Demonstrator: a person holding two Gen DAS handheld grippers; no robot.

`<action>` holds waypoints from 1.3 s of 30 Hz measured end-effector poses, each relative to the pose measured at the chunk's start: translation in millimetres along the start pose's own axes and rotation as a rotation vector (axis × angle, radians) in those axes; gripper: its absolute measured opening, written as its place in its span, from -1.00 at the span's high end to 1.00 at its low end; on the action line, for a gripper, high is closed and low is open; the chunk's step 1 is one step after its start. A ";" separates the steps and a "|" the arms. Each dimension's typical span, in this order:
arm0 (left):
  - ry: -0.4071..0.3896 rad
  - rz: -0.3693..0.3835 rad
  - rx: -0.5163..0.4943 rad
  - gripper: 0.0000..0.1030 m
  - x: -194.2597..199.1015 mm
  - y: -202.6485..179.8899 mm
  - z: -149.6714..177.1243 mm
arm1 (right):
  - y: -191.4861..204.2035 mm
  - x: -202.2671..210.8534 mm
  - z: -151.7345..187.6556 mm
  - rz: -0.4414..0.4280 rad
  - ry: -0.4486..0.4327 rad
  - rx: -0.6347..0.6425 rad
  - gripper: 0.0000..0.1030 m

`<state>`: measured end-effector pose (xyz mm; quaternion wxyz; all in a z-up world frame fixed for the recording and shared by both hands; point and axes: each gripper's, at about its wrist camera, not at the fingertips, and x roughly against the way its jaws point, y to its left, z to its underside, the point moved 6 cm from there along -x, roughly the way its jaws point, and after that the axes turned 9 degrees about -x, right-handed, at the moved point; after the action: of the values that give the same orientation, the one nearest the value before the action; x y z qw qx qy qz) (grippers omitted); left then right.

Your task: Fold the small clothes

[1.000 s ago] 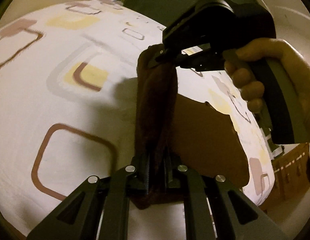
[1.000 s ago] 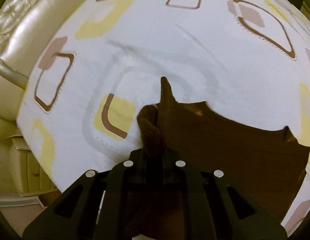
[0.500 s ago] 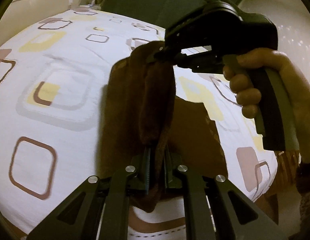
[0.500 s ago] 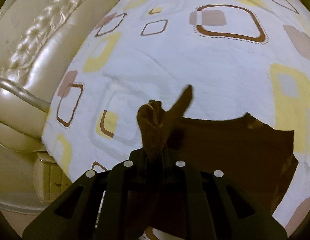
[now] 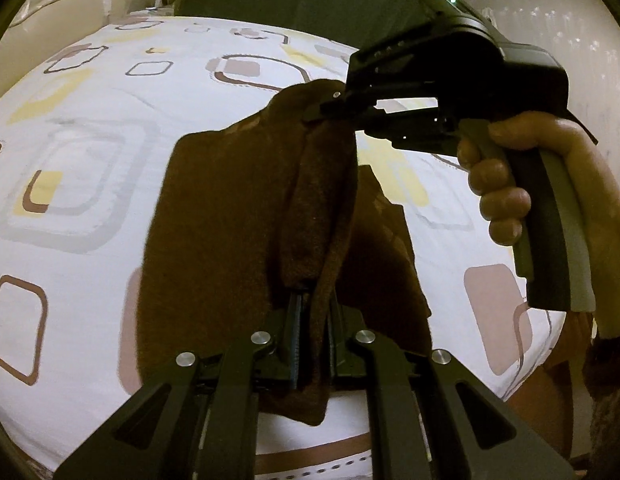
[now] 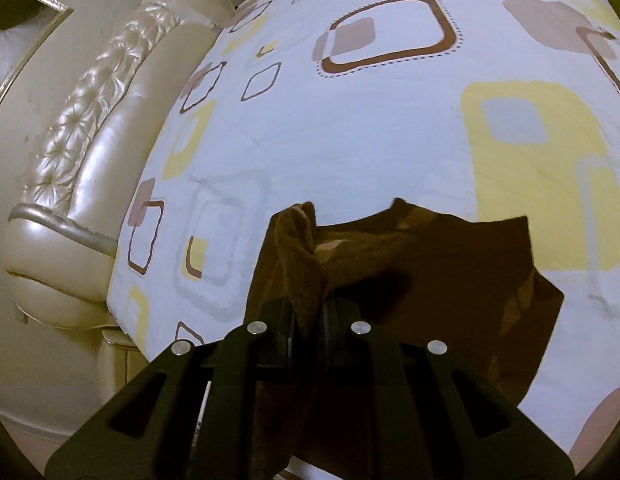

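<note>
We hold the brown cloth [image 5: 230, 216] lifted above the patterned bedsheet [image 5: 90, 120]. Our left gripper [image 5: 312, 320] is clamped on one bunched edge; our right gripper [image 5: 326, 110] pinches the far edge. The cloth spans between both, its lower part draping onto the sheet near the cream headboard [image 6: 90, 128].

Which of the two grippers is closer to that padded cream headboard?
Right. The right gripper holds the brown cloth at the bed's end near the headboard; the left gripper holds the cloth farther away from it.
</note>
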<state>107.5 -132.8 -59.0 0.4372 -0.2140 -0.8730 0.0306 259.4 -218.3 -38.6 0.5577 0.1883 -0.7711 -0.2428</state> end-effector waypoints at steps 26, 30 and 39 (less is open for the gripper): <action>0.075 -0.076 0.008 0.80 -45.0 -37.5 7.7 | -74.4 2.0 -3.8 -0.079 0.013 -0.066 0.82; 0.075 -0.083 0.007 0.80 -47.3 -38.2 8.2 | -78.6 1.2 -3.7 -0.091 0.017 -0.070 0.82; 0.073 -0.100 -0.031 0.80 -53.9 -51.3 10.4 | -94.2 3.9 -2.7 -0.108 0.015 -0.084 0.82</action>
<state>110.1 -199.4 -93.5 0.4662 -0.1777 -0.8666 -0.0128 262.6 -297.4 -90.0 0.5570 0.2077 -0.7447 -0.3034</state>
